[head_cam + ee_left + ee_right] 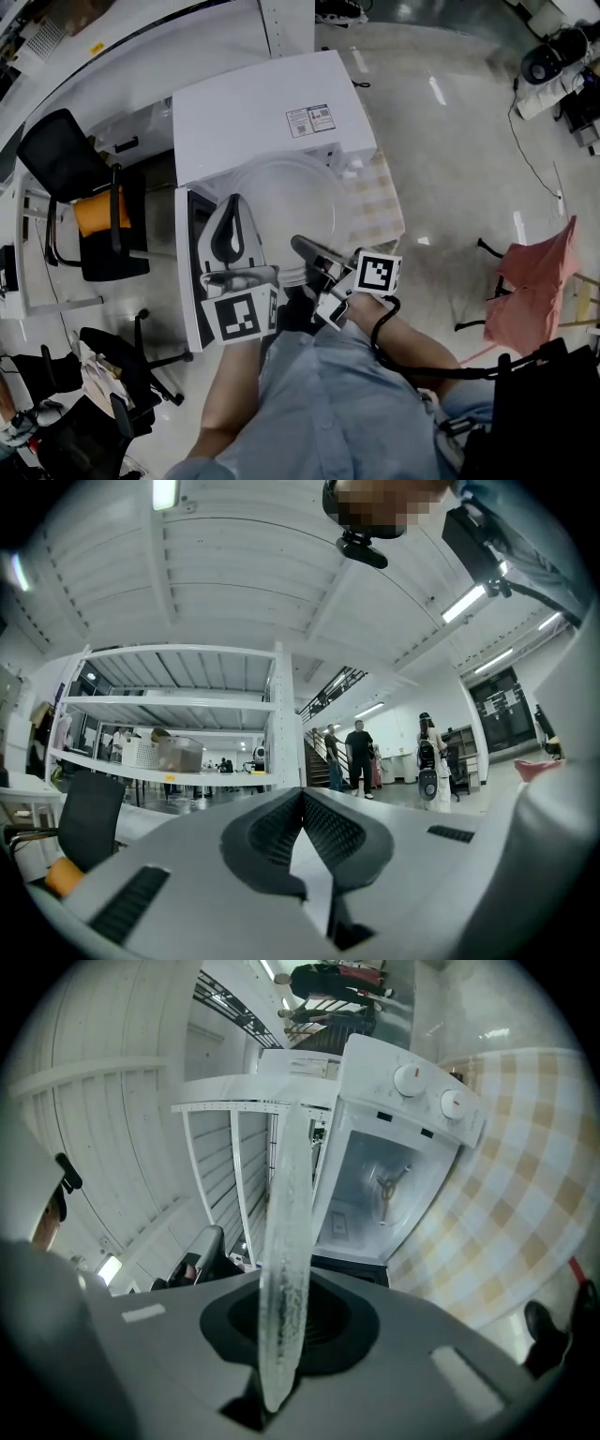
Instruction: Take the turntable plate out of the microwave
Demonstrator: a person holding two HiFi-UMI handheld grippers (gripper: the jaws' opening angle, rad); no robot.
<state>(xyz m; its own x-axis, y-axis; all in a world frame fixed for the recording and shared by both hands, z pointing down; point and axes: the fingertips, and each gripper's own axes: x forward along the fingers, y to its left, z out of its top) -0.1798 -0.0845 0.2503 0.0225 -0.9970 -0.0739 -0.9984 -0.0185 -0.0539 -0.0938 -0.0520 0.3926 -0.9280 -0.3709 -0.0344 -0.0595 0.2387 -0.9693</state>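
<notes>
glass turntable plate (pixel 286 202) sits just outside the white microwave's (pixel 253 112) open front, its near rim clamped edge-on between the jaws of the right gripper (pixel 309 251), which points level. left gripper (pixel 234 202) lies level by the plate's left side, jaws pinched together on nothing.

The person wears a light blue shirt (pixel 328 403). The left gripper (pixel 234 200) has a pale grey shell and black ribbed pads (pixel 339 832). Each gripper carries a cube (pixel 239 315) with black-and-white square markers. A black cable (pixel 422 371) leaves the right gripper (pixel 300 246).
</notes>
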